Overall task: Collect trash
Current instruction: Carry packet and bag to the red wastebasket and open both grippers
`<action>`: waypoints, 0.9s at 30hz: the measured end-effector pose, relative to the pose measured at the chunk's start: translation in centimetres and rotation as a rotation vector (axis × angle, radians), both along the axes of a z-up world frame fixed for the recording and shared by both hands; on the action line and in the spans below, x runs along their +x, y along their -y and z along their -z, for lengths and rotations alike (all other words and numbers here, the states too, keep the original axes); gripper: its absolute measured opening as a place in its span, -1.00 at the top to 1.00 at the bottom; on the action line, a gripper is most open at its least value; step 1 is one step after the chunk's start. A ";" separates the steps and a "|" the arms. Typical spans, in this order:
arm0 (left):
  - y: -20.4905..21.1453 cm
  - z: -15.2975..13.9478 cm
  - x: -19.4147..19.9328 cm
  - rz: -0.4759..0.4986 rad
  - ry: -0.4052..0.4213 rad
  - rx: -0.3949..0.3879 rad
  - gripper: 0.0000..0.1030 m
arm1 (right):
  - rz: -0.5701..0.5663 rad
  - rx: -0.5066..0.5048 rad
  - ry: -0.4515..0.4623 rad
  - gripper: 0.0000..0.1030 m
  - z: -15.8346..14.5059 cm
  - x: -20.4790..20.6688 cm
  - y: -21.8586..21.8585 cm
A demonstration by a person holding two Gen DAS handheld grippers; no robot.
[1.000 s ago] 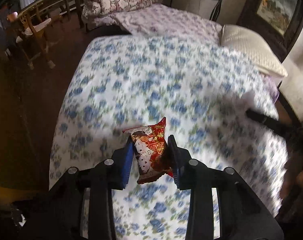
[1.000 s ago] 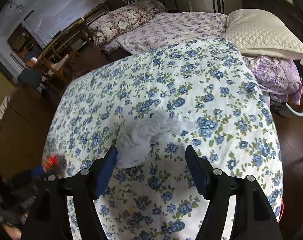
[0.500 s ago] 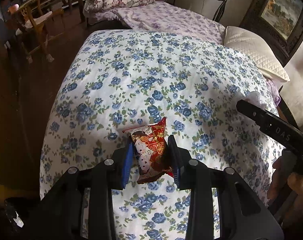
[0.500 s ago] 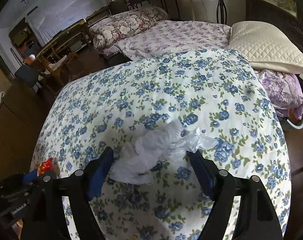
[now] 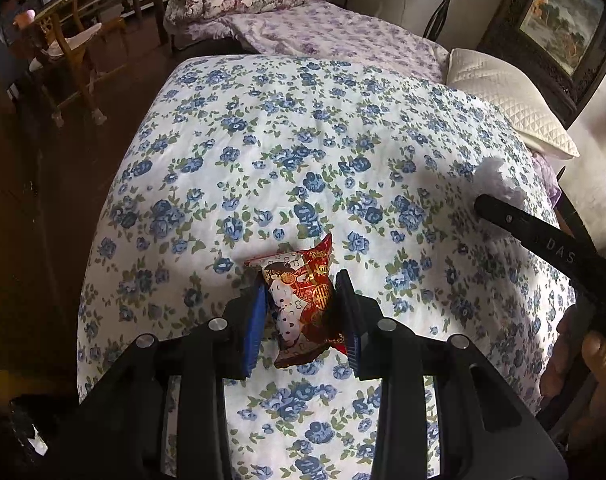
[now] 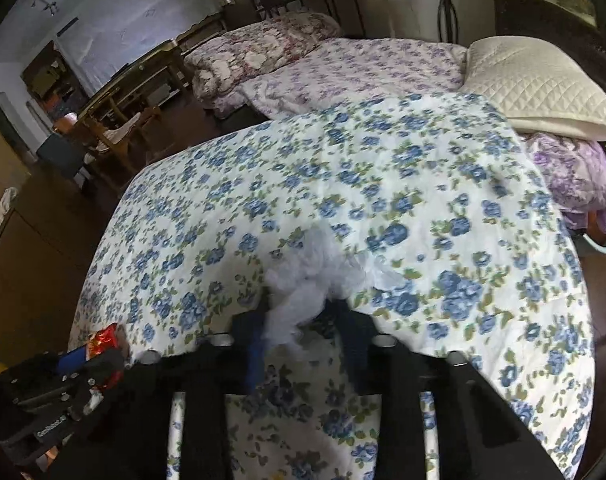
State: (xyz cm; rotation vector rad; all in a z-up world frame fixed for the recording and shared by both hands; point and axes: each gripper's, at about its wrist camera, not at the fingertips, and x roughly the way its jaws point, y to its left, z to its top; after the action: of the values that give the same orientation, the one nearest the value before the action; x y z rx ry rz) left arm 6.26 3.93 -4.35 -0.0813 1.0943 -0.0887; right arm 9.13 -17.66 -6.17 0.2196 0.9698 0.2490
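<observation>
Blue-flowered bedspread carries 2 light scraps: a crumpled white plastic bag — soft, best bunched at its middle — inside the closing right gripper, while the left gripper clamps a crinkly red snack wrapper.

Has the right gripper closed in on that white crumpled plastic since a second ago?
Yes. The right gripper stood wide around the white crumpled plastic on the floral bedspread; now its jaws are closing on it, pinching it.
</observation>
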 end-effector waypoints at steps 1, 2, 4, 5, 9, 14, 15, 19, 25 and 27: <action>0.0 0.1 0.0 0.000 -0.002 0.001 0.33 | 0.000 -0.011 0.001 0.64 -0.1 -0.1 -0.1; -0.1 0.1 0.0 -0.001 -0.003 0.001 0.32 | -0.001 -0.016 0.003 0.64 -0.2 -0.2 -0.2; -0.1 0.1 0.0 -0.001 -0.004 0.000 0.33 | -0.003 -0.018 0.010 0.65 -0.6 -0.4 -0.3; -0.1 0.2 0.0 -0.001 -0.003 0.000 0.33 | -0.003 -0.014 0.013 0.65 -0.9 -0.6 -0.2; -0.1 0.0 -0.1 -0.001 0.000 0.004 0.33 | 0.005 0.003 0.024 0.64 -1.6 -1.2 0.4; 0.2 -0.5 -0.7 0.001 0.006 0.011 0.32 | 0.004 0.033 0.046 0.64 -2.8 -2.6 1.1; 0.2 -0.6 -0.9 0.000 0.008 0.011 0.33 | 0.003 0.038 0.052 0.64 -3.1 -3.0 1.2; 0.6 -0.8 -1.7 0.002 0.003 0.013 0.33 | -0.012 0.044 0.089 0.64 -4.9 -5.2 1.0; 1.4 -2.3 -3.8 0.023 0.031 0.027 0.33 | -0.046 0.073 0.149 0.64 -7.0 -10.1 1.5; 1.8 -2.9 -4.6 0.036 0.040 0.028 0.33 | -0.048 0.071 0.153 0.64 -7.1 -11.9 2.5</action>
State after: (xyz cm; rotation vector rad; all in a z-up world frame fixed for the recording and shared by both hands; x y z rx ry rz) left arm 1.68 2.10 -1.43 -0.0342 1.0569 -0.1071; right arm -2.76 -20.13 0.89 0.2392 0.8157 0.3396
